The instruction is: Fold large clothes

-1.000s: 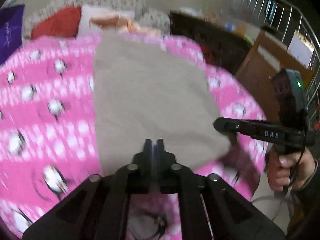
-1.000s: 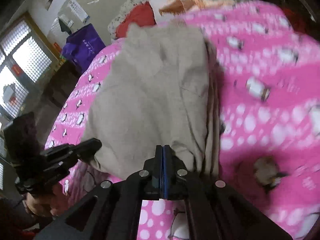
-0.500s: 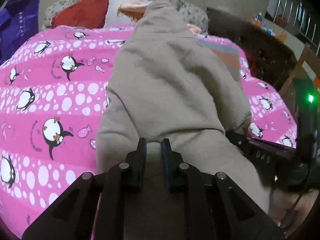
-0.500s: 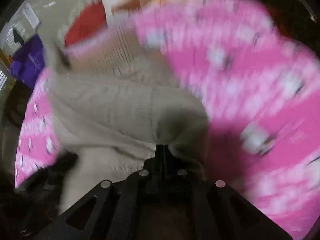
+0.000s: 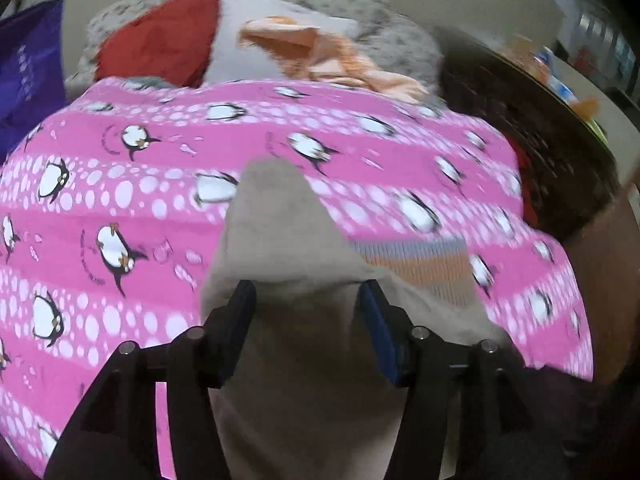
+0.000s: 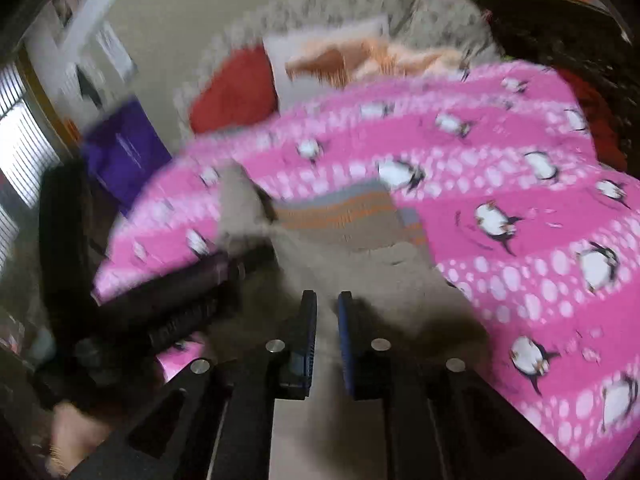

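A beige garment [image 5: 280, 232] with an orange and grey striped band [image 5: 416, 264] lies bunched on the near part of the pink penguin bedspread [image 5: 120, 184]. My left gripper [image 5: 306, 292] is wide open over the cloth, which shows between its fingers. In the right wrist view the garment [image 6: 360, 256] and its striped band [image 6: 344, 212] lie ahead. My right gripper [image 6: 326, 300] has its jaws parted by a narrow gap with cloth beneath. The left gripper [image 6: 192, 284] appears blurred at the left there.
A red pillow [image 5: 160, 36], a white pillow [image 5: 248, 32] and an orange cloth [image 5: 320, 52] lie at the bed's head. A purple bag [image 5: 28, 64] stands at the left. Dark furniture [image 5: 540, 128] lines the bed's right side.
Both grippers were shut on the garment's near edge and lifted it forward over itself. Now the left is wide open and the right slightly parted, and the cloth lies folded nearer.
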A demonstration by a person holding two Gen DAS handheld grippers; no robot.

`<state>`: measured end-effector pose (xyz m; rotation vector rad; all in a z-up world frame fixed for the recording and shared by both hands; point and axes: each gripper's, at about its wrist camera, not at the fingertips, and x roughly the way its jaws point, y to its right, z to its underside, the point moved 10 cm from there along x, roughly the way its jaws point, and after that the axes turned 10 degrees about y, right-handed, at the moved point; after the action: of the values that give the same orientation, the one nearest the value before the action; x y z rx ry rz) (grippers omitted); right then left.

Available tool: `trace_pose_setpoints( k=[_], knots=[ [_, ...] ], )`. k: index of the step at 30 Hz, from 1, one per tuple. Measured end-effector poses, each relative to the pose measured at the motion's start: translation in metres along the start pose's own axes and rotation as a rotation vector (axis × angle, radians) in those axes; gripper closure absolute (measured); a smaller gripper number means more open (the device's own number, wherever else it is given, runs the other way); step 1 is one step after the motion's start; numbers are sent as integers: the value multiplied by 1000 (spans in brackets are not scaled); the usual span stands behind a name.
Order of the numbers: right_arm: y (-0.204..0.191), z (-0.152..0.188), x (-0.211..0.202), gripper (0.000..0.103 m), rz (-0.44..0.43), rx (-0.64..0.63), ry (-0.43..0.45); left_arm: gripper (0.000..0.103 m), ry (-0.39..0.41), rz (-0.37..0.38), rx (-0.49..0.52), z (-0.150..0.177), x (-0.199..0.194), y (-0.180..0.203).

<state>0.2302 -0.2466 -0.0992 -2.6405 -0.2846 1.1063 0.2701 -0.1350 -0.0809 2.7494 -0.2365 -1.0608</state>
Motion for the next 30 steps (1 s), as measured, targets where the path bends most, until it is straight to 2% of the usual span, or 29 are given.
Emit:
trace_pose_setpoints(
  k=[1,2,4,7,9,10,11,12,15,17,22,26,30],
  knots=[
    [5,-4,10,93,4,-2,-3,50,9,0,-34,-6,6,-3],
    [10,-6,18,97,12,5,-5,50,16,-1,-56,-9,10,-5],
    [21,-14,29,100,3,41,4,49,28,-15,-69,-11,21,-4],
    [26,0,41,101,-32,64,-8,47,11,-42,-51,1,39,-4],
    [27,15,40,101,-55,24,35,44,29,-51,-7,10,42,0],
    [31,22,41,101,-85,48,47,38,50,-40,13,13,40,2],
    [36,27,42,101,-131,104,52,36,74,-37,31,16,39,3],
    [42,31,38,101,-185,177,56,35,97,-48,47,21,37,3],
    [51,31,49,103,-246,265,52,33,103,-60,47,21,42,2],
    [52,32,52,103,-238,264,42,29,94,-71,46,19,49,0],
    [49,33,54,103,-192,215,44,29,97,-67,34,18,51,-2],
    [49,26,67,103,-187,217,30,28,82,-101,64,18,54,1],
    [49,24,64,103,-200,228,18,27,5,-112,109,11,51,5]
  ],
)
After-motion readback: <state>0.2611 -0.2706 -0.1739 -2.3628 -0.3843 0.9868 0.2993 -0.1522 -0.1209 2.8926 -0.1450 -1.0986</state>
